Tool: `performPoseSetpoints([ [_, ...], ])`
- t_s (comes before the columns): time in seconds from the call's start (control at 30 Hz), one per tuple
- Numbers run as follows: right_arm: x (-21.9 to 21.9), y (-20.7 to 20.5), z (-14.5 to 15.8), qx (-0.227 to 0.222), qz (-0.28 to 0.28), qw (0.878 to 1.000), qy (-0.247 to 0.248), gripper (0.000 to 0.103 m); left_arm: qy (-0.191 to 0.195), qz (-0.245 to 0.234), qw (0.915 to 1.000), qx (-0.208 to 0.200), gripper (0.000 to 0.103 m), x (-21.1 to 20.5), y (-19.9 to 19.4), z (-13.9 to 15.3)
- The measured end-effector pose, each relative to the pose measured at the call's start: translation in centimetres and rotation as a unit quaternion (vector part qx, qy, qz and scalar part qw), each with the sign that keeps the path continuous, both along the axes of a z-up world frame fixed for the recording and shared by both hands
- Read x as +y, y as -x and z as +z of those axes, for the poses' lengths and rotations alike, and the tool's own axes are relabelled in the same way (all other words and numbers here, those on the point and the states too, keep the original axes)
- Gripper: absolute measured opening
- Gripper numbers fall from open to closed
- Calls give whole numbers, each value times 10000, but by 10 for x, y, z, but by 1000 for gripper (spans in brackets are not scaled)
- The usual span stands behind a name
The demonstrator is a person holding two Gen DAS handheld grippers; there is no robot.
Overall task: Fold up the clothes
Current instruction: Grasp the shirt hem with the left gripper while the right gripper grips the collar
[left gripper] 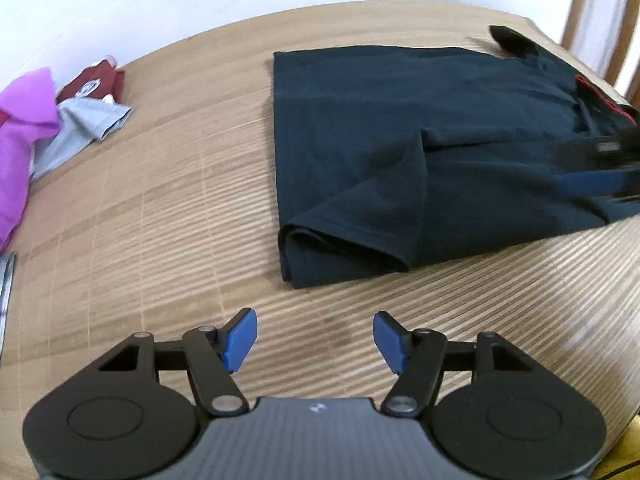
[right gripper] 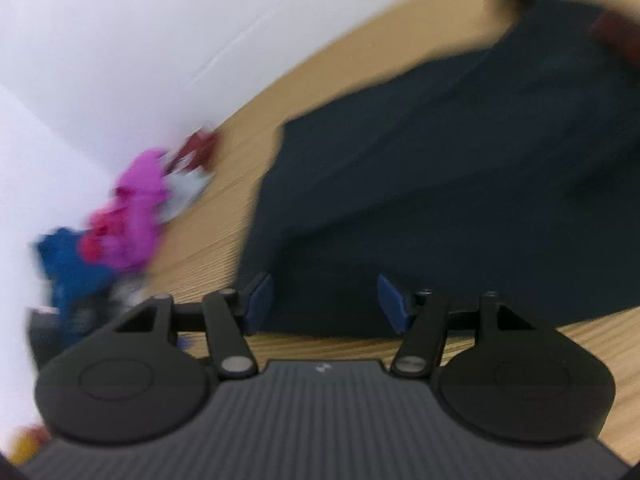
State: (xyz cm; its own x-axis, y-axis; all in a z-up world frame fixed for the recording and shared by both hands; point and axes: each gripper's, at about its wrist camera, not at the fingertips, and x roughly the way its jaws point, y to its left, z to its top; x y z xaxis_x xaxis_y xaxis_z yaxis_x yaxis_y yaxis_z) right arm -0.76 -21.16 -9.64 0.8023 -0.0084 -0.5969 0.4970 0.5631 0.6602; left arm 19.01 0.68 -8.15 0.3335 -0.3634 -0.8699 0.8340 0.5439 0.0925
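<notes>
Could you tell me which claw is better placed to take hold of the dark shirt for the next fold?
Probably the right claw: its open jaws are over the dark shirt near its edge, while the left claw is open over bare table, short of the cloth.

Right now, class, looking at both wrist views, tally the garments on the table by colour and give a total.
Dark navy, partly folded shirt: 1
Magenta garment: 1
Maroon garment: 1
Grey garment: 1
Bright blue garment: 1
Total: 5. The pile at the wall is blurred in the right wrist view, so more may be hidden there.
</notes>
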Motion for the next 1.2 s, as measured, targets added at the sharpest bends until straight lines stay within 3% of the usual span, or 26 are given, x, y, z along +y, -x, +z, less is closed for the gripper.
performPoseSetpoints([
  [0.13,15,-65,-26,262,243,9974,-628,61,128,-311,9994,-28,67,8,-12,-2],
  [0.3,20,-99,-43,294,-160,9940,-1042,58,426,-648,9970,69,67,15,-25,0],
  [0.33,24,-99,-45,269,-196,9947,-976,51,470,-703,9964,90,67,17,-27,0],
  [0.37,26,-100,-42,260,-200,9958,-856,25,517,-782,9955,117,67,18,-30,0],
  [0.4,27,-102,-40,245,-211,9967,-741,8,552,-844,9948,131,67,19,-33,0],
  [0.63,14,-135,-6,-105,-297,9991,-278,8,685,-1006,9921,300,68,17,-57,-6],
  [0.8,-11,-184,-9,138,-298,9992,-220,11,715,-964,9917,464,68,14,-72,-14],
  [0.97,-25,-216,-26,837,-442,9940,-546,19,755,-1119,9890,602,68,9,-75,-16],
  [1.1,-12,-198,-4,428,-454,9980,116,40,751,-1414,9862,425,69,8,-68,-16],
  [1.2,2,-177,15,395,-328,9948,879,46,761,-1615,9836,236,69,5,-63,-16],
])
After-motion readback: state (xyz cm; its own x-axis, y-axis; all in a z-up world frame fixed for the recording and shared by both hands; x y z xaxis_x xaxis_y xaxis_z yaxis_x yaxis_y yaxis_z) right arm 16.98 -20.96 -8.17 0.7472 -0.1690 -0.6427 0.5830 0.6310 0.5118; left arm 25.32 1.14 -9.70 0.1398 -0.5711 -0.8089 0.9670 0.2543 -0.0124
